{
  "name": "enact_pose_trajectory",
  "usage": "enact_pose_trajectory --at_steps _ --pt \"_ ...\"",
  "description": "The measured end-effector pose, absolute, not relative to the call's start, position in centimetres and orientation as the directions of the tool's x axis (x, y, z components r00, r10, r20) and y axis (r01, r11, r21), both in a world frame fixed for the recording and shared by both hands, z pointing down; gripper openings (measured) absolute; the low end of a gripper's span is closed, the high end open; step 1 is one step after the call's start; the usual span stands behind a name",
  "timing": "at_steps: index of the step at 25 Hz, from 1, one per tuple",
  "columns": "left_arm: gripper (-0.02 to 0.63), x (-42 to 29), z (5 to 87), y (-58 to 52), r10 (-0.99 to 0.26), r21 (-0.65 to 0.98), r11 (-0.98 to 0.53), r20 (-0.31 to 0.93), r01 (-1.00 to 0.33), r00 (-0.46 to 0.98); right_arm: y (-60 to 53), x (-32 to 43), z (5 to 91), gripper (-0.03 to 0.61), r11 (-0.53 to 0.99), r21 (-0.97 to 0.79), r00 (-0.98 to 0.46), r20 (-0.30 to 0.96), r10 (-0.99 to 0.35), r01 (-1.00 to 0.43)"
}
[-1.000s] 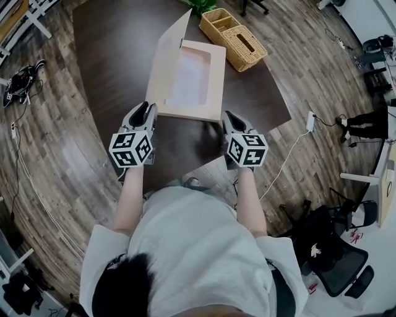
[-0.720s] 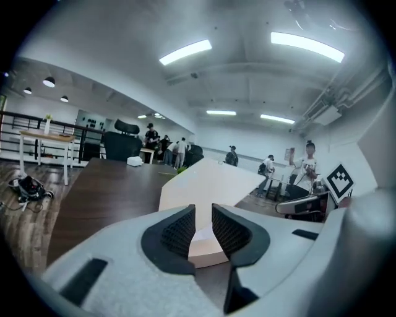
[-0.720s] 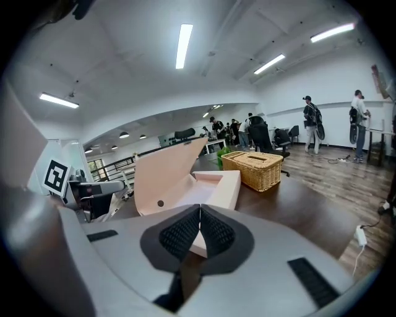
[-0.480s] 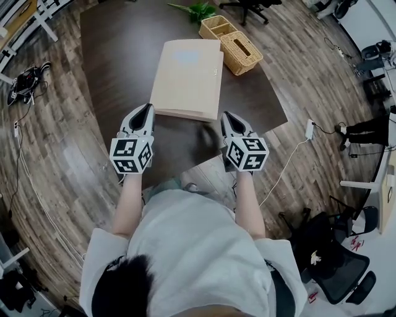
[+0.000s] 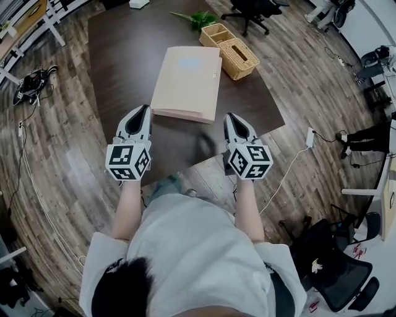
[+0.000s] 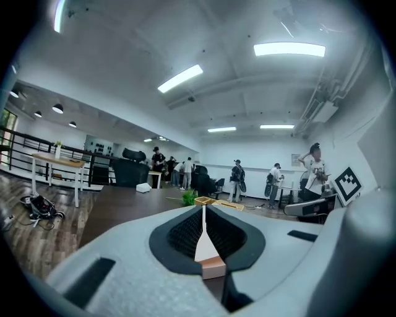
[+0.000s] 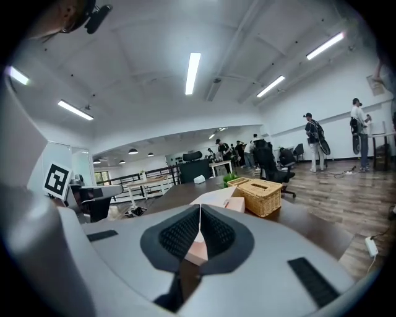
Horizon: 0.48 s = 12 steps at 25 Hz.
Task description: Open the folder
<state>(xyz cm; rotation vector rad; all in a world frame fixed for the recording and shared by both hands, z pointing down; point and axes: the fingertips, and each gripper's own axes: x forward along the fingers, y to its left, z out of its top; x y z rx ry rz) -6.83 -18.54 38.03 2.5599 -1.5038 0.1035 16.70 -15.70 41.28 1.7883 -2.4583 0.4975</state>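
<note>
The tan folder (image 5: 185, 83) lies flat on the dark table (image 5: 124, 56) with its cover down. Both grippers hover side by side near the table's front edge, pointing at the folder's near edge and not touching it. My left gripper (image 5: 143, 108) is off the folder's near left corner, its jaws shut tip to tip with nothing between them (image 6: 203, 213). My right gripper (image 5: 230, 116) is off the near right corner, also shut and empty (image 7: 200, 217). Past the right jaws, the folder (image 7: 216, 199) shows on the table.
A wicker basket (image 5: 234, 43) stands just right of the folder's far corner, with a green plant (image 5: 197, 17) behind it. An office chair (image 5: 253, 9) stands beyond the table. A power strip and cable (image 5: 309, 121) lie on the floor at right. People stand far off.
The folder's cover stood raised at the left a second ago and now lies flat. Both grippers have lifted a little and drawn slightly back from the folder's near edge.
</note>
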Motion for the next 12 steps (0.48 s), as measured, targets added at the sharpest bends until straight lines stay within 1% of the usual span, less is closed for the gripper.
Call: enact_pose_trajectory --at_steps 5,12 --pt "0.018 -6.5 35.8 -16.8 -0.866 0.108 -0.481 0.098 -0.87 0.491 -14.1 16.9 38.6 0.012 0.297 -0.207 -0.332 0.162 -0.929 -0.932" --pt "0.018 -6.2 33.5 -14.5 -0.872 0.102 -0.482 0.045 -0.87 0.488 -11.7 17.3 35.7 0.012 0.309 -0.151 -0.326 0.104 -0.94 -0.939"
